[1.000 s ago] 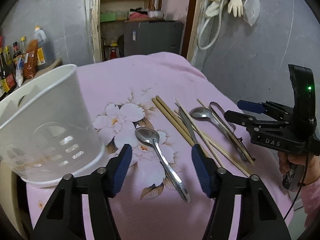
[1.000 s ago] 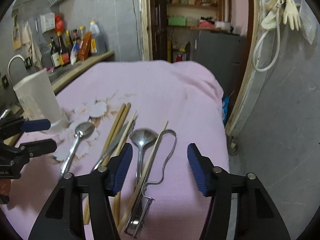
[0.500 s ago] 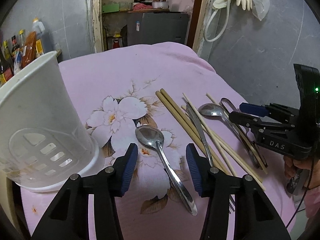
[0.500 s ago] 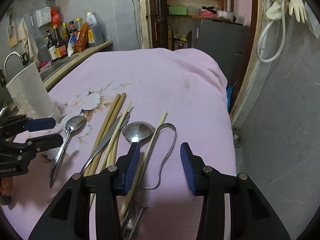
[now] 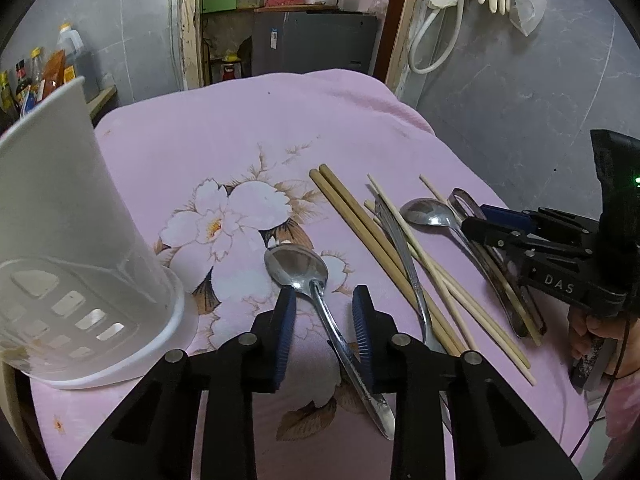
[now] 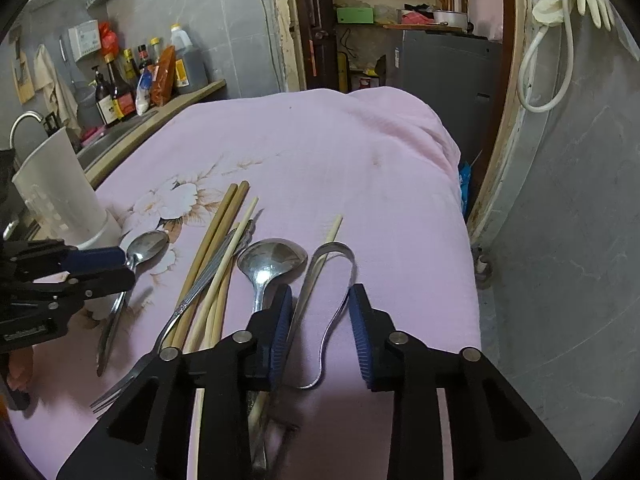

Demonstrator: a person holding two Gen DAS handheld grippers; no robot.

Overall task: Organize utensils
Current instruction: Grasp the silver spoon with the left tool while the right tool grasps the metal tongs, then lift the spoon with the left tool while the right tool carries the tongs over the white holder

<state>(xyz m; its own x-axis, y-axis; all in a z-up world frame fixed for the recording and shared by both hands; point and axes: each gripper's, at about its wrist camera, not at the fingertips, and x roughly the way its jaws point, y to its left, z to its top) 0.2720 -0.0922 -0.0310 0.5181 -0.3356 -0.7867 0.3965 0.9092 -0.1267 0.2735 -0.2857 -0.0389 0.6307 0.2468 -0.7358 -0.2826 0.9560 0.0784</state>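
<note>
Straddling step: each claw is lowered over a utensil; by judgement the grasp is in hand, nothing lifted yet.
Desk: the pink flowered cloth-covered desk (image 5: 248, 128) is seen bare at the far half; its right edge drops off near the grey wall.
Holder: the white perforated plastic utensil holder (image 5: 60, 240) stands upright at the left, well apart from the pile.
Left claw (image 5: 322, 322): released, its jaws either side of the handle of the steel spoon on the flower print (image 5: 308, 280).
Right claw (image 6: 318, 322): released, set around the bent steel tongs (image 6: 340, 280); closing squarely is called for next.
Pile: wooden chopsticks (image 5: 360, 228) lie just beside, risking a snag.
</note>
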